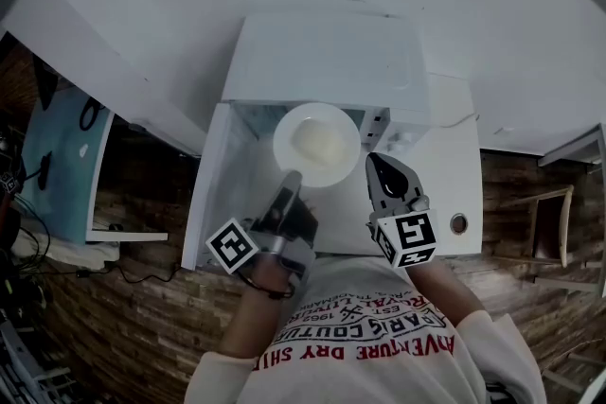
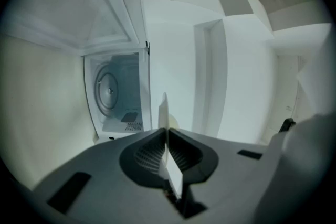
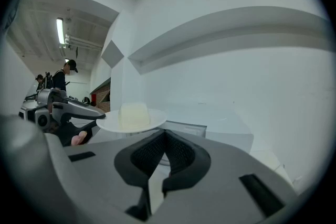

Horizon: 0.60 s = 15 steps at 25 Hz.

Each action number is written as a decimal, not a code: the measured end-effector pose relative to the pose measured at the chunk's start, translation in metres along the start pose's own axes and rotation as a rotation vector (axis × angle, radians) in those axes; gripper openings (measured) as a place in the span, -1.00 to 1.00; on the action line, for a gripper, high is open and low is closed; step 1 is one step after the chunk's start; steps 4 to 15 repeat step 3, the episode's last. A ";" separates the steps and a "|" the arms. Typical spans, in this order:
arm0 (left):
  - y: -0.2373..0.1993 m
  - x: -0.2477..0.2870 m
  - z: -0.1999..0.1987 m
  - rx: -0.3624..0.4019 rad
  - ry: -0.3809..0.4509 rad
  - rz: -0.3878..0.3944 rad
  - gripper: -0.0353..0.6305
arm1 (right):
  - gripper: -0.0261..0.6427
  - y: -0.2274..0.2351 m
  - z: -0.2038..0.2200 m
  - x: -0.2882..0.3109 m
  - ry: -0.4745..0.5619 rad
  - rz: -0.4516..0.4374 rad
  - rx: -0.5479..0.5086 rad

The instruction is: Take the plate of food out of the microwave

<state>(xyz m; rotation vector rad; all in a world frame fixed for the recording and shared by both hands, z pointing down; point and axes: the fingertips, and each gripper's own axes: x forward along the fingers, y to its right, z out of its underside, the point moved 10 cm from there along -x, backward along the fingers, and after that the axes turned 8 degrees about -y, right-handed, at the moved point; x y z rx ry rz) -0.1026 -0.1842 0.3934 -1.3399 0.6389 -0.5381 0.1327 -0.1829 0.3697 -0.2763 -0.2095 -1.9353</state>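
A white plate (image 1: 287, 124) carrying a pale block of food (image 1: 317, 145) hangs just in front of the open white microwave (image 1: 327, 61). My left gripper (image 1: 292, 180) is shut on the plate's near rim. In the left gripper view the plate (image 2: 164, 113) shows edge-on, pinched between the jaws of the left gripper (image 2: 166, 136), and the microwave cavity (image 2: 118, 94) with its glass turntable (image 2: 107, 91) lies behind. My right gripper (image 1: 377, 164) hovers to the right of the plate, shut and holding nothing. The right gripper view has the right gripper (image 3: 164, 135) below the plate (image 3: 107, 124) and the food (image 3: 134, 114).
The microwave door (image 1: 210, 194) swings open to the left, beside my left gripper. A white counter (image 1: 445, 194) runs to the right of the microwave, with a small round fitting (image 1: 459, 223) on it. Two people (image 3: 65, 73) stand far off in the right gripper view.
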 end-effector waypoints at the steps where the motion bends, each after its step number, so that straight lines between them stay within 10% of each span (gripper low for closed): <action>1: 0.000 0.000 0.000 0.000 -0.001 0.000 -0.84 | -0.89 0.000 0.000 0.000 -0.001 -0.001 0.000; 15: 0.000 0.000 0.001 0.000 -0.004 0.001 -0.83 | -0.89 -0.001 0.001 0.000 -0.004 -0.002 -0.001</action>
